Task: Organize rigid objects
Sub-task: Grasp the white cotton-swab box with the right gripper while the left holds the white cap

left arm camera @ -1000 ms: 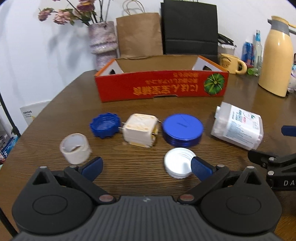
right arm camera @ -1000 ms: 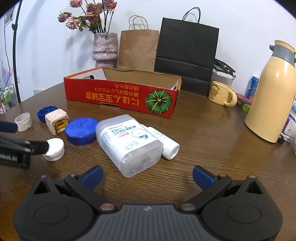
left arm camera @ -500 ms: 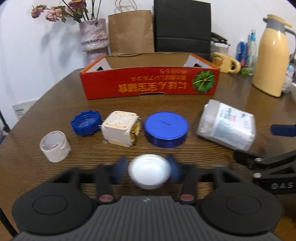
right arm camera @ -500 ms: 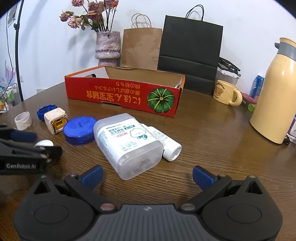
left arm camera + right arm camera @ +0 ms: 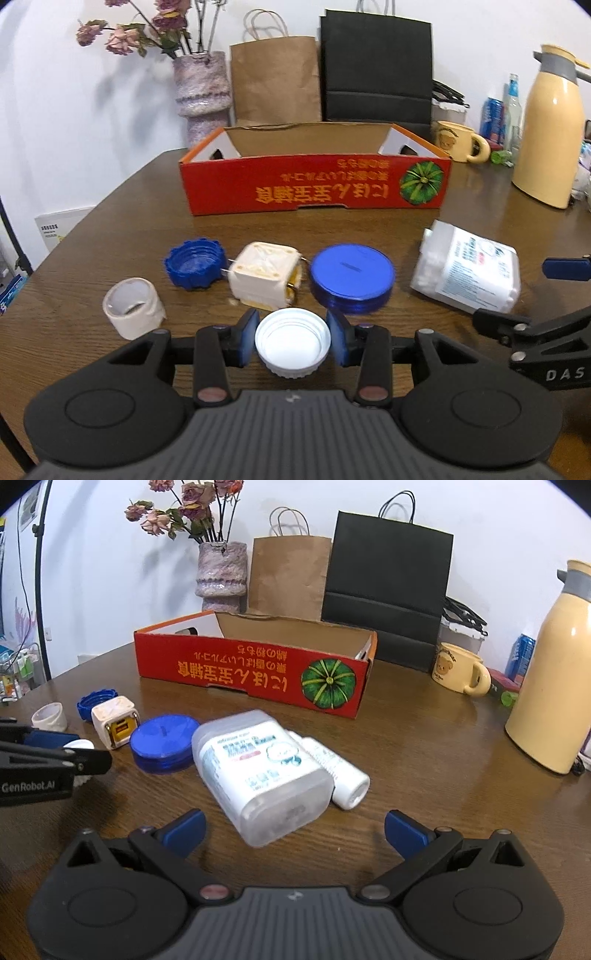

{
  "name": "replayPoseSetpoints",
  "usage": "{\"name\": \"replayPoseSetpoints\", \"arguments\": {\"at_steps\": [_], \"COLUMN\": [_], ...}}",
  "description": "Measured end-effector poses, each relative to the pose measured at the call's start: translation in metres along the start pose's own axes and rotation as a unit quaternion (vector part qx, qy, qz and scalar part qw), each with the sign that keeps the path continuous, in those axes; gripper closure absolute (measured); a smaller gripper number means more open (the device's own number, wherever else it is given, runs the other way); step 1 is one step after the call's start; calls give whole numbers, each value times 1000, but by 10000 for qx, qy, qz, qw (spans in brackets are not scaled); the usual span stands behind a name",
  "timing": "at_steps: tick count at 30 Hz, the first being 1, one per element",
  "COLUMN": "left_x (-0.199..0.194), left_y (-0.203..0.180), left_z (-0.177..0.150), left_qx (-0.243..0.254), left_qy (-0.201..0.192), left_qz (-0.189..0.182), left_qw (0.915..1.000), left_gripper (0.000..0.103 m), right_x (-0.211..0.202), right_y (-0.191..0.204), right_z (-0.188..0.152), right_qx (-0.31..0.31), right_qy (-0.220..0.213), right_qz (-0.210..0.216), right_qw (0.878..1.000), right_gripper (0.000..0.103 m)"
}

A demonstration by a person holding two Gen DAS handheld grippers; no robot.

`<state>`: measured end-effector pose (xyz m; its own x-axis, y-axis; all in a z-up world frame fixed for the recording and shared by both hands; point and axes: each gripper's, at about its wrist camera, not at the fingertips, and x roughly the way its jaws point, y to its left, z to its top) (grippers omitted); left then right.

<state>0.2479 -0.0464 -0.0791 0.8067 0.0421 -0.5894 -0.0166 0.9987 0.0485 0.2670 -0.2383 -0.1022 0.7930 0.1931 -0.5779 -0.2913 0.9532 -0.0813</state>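
Left wrist, gripper (image 5: 292, 342) clamping white cap (image 5: 292, 342)

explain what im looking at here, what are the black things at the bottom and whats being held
The black shapes are two hand-held grippers; a person carries one in each hand, each with a camera looking along its fingers. One picture is from the left gripper, the other from the right gripper.

The left one has closed on a white cap. The right one is open and holds nothing.

On the table: a blue cap, a plug cube, a blue lid, a tape roll, a clear bottle, a white tube and a red box.
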Motion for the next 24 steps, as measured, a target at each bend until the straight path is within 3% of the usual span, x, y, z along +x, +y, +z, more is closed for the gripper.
{"name": "replayPoseSetpoints", "arguments": {"at_steps": [6,14,19,24], "left_x": [0,1,2,2], "left_y": [15,25,30,34], "left_z": [8,12,12,11], "left_qx": [-156,-210,-245,-287], "left_qy": [-98,-129,-125,-135], "left_qz": [158,197,175,186], "left_qw": [9997,9995,9995,9993], "left_gripper": [62,62,62,62], "right_x": [7,25,24,16], "right_y": [0,4,14,20], "right_z": [16,27,26,21], "right_qx": [-98,-12,-133,-164], "right_qy": [-114,-30,-41,-49], "right_qz": [-25,355,343,211], "right_qw": [9999,9994,9993,9996], "right_gripper": [0,2,19,25]}}
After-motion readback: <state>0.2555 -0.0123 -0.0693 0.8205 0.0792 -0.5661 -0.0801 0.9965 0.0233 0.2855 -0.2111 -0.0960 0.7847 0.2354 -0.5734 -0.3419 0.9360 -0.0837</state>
